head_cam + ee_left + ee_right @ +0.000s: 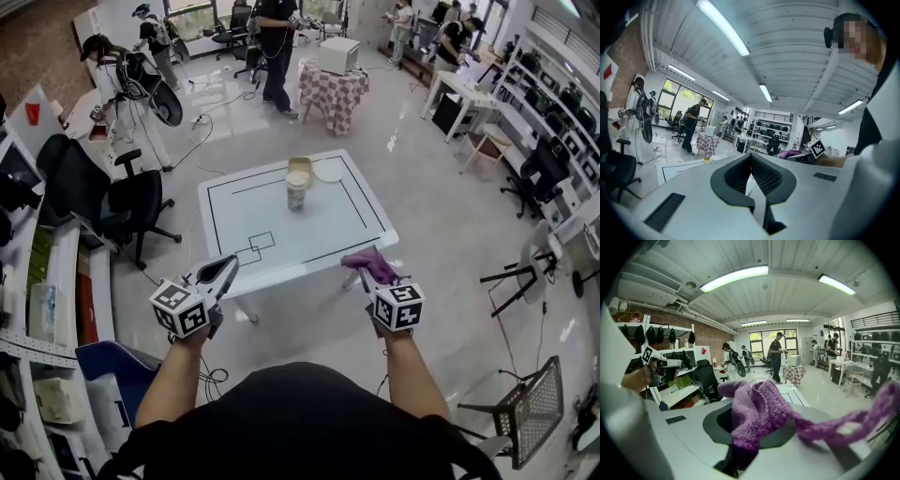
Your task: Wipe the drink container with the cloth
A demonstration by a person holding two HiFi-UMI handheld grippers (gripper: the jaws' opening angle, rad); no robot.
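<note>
The drink container (297, 188), a clear cup with a pale lid, stands upright at the far middle of the white table (361, 234). My right gripper (362, 269) hovers at the table's near right corner, shut on a purple knitted cloth (373, 262); in the right gripper view the purple cloth (757, 413) bunches between the jaws and trails right. My left gripper (228, 266) is at the table's near left edge, shut with nothing in it; its ribbed pads (761, 174) meet in the left gripper view (750, 154).
A yellowish bowl (300, 165) and a white plate (329, 171) lie behind the container. Black office chairs (122, 197) stand left of the table, shelving (37, 281) along the left wall. People stand at the far end near a checkered-cloth table (333, 92). A wire chair (525, 412) sits at lower right.
</note>
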